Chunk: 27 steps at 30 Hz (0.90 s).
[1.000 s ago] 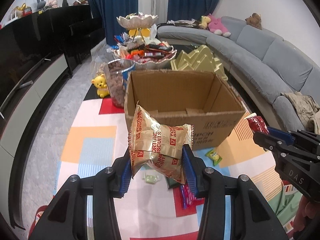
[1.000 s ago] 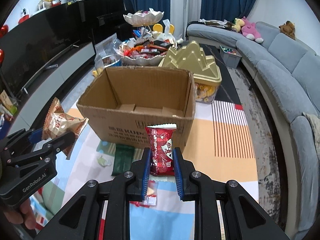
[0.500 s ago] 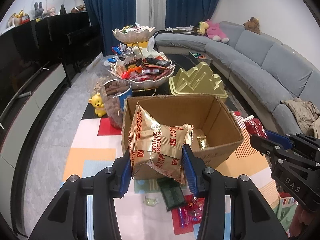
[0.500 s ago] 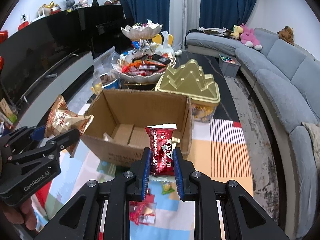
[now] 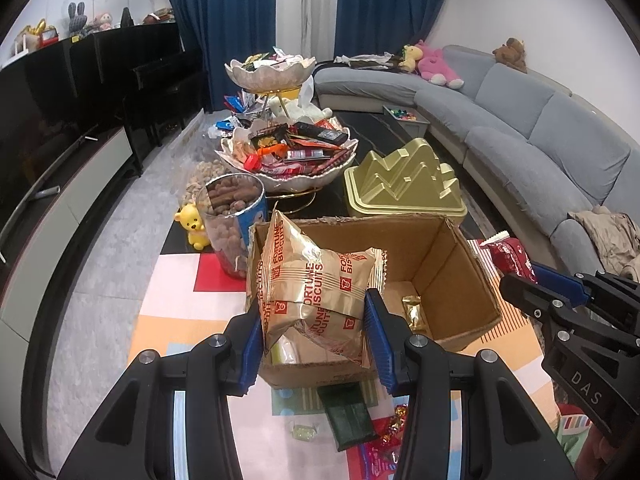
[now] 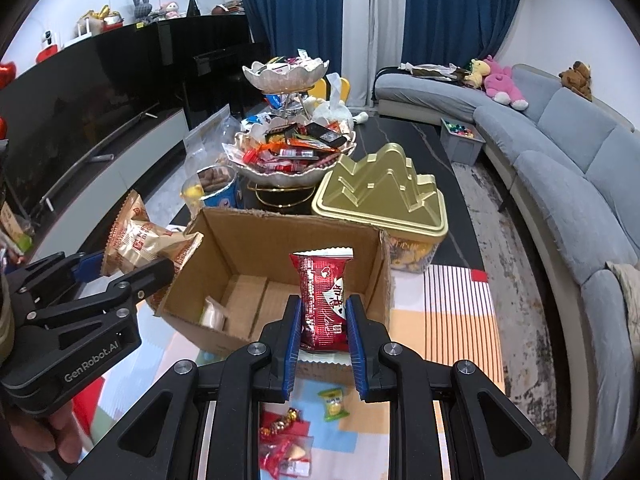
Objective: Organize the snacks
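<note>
A living room with blue curtains, a long grey sofa (image 5: 532,120) and a dark media wall surrounds a low table spread with a colourful patterned mat (image 5: 180,320).

The left gripper (image 5: 314,320) clamps a gold packet of fortune biscuits (image 5: 312,280) between its blue pads, the packet standing up over the near left corner of the open cardboard box (image 5: 452,276). In the right wrist view this gripper (image 6: 132,264) comes in at nine o'clock, with a hand (image 6: 52,428) under it.

The right gripper (image 6: 323,320) pinches a slim red snack packet (image 6: 322,300) upright, jaws narrow, above the near wall of the same box (image 6: 280,236). From the left wrist view it (image 5: 516,276) sits at three o'clock, beside the box's right wall.

Inside the box a small gold-wrapped piece (image 5: 412,310) and a pale packet (image 6: 212,314) lie on the floor of it.

On the mat at six o'clock of the box lie a dark green bar (image 5: 348,416), a yellow-green candy (image 6: 334,402) and red wrapped sweets (image 6: 284,444).

At twelve o'clock beyond the box stand a gold mountain-shaped tin (image 5: 404,178), a tiered shell-shaped dish heaped with snacks (image 5: 288,156) and, at eleven o'clock, a clear jar of brown snacks (image 5: 234,220) with a yellow bear figurine (image 5: 192,226) just beside it.
</note>
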{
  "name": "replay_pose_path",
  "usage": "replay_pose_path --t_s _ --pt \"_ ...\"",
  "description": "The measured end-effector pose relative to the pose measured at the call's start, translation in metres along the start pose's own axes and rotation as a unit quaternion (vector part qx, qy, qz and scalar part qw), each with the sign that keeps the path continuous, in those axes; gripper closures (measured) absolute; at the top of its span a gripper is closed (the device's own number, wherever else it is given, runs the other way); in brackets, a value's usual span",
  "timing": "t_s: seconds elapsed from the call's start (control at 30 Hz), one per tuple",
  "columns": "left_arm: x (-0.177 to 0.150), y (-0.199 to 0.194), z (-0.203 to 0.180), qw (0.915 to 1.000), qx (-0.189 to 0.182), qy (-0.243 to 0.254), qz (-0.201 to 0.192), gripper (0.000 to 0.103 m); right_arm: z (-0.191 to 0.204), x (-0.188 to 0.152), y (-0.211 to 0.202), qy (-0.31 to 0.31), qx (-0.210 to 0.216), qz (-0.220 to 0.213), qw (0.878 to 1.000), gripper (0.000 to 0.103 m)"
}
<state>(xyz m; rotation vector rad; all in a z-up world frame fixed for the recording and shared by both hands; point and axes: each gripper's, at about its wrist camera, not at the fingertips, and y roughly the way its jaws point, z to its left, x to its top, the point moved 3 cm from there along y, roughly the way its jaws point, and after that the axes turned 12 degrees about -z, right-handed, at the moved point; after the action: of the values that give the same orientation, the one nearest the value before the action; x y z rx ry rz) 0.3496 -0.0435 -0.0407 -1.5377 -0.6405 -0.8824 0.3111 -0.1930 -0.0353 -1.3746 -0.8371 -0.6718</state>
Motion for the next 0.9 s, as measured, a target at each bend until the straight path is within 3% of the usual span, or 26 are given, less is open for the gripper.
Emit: replay_pose_path --t_s 0.9 --pt "-0.005 0.060 0.007 0.9993 -0.009 -0.012 0.035 0.053 -0.001 0.002 0.057 -0.001 0.015 0.028 0.999 0.079"
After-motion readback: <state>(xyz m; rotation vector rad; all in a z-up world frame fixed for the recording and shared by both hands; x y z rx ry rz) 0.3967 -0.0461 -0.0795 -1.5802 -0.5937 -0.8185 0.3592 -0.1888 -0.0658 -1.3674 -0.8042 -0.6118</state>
